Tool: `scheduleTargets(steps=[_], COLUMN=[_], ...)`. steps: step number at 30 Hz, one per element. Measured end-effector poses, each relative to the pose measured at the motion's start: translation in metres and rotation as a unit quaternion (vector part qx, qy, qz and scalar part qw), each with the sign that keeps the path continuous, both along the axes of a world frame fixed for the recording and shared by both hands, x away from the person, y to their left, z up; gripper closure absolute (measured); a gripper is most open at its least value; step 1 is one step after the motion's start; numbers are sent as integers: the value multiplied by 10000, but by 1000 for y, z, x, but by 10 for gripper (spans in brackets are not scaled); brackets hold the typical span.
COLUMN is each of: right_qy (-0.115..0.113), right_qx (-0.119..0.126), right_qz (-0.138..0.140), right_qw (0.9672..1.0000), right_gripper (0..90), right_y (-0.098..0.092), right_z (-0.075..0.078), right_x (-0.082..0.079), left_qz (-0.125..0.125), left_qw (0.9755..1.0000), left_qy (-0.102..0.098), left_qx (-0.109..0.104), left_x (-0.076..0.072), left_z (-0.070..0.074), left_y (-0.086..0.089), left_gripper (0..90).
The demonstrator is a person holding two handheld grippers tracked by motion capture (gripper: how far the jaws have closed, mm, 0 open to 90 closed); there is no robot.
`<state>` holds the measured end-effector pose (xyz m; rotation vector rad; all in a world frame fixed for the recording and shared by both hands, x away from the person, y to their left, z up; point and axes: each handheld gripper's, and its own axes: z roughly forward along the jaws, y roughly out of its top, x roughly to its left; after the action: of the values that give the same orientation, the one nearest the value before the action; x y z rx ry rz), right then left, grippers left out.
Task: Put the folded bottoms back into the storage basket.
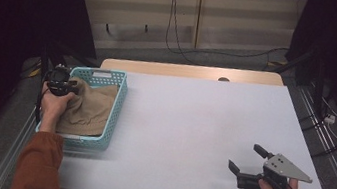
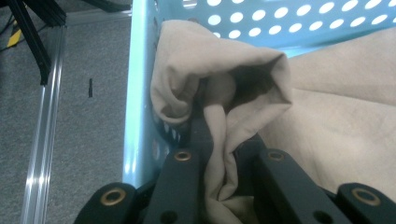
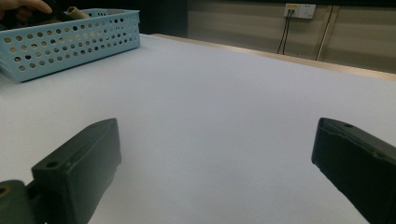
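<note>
A tan cloth (image 1: 91,108) lies bunched in a light blue perforated basket (image 1: 119,98) at the table's left edge. My left gripper (image 1: 72,86) is at the basket's near-left corner, shut on a fold of that cloth (image 2: 219,140), which is pinched between its black jaws and rises in a hooded fold above them. My right gripper (image 1: 246,160) rests low over the table near the front right, held by a hand, its jaws wide apart with nothing between them. In the right gripper view the gripper (image 3: 215,163) looks across bare white table toward the basket (image 3: 70,44).
The white table (image 1: 192,123) ends at a wooden strip at the back. Cables hang and trail on the floor behind. An aluminium rail (image 2: 39,154) runs along the table's left side, just outside the basket wall (image 2: 140,93).
</note>
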<state>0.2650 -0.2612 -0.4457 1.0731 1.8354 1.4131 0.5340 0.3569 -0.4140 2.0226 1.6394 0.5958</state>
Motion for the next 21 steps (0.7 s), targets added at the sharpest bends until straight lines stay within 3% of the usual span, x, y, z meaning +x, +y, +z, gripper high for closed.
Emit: scheduleTargets(steps=[3, 8, 13, 14, 17, 20, 21], right_qy=[3, 2, 6, 0, -3, 0, -1], right_qx=[0, -8, 3, -5, -10, -2, -9], right_qz=[-5, -6, 2, 7, 10, 5, 7], right_qw=[10000, 10000, 10000, 10000, 10000, 10000, 10000], right_gripper=[15, 15, 15, 15, 15, 15, 15], right_y=[0, 0, 0, 0, 0, -1, 0], right_z=[0, 0, 0, 0, 0, 0, 0], right_x=[0, 0, -1, -1, -1, -1, -1], left_qz=[-173, -441, -377, -385, -383, -377, -365], left_qw=[9998, 9989, 9993, 9992, 9990, 9990, 9990], left_qy=[-27, -47, -71, -106, -230, -240, -238], left_qx=[119, 135, 28, 33, 41, -87, -102], left_x=[1, 1, 0, 0, -3, -6, -7], left_z=[-1, -5, -5, -5, -1, 4, 5], left_y=[-4, -6, -5, -5, -5, -2, 0], left_gripper=[827, 813, 797, 778, 575, 617, 564])
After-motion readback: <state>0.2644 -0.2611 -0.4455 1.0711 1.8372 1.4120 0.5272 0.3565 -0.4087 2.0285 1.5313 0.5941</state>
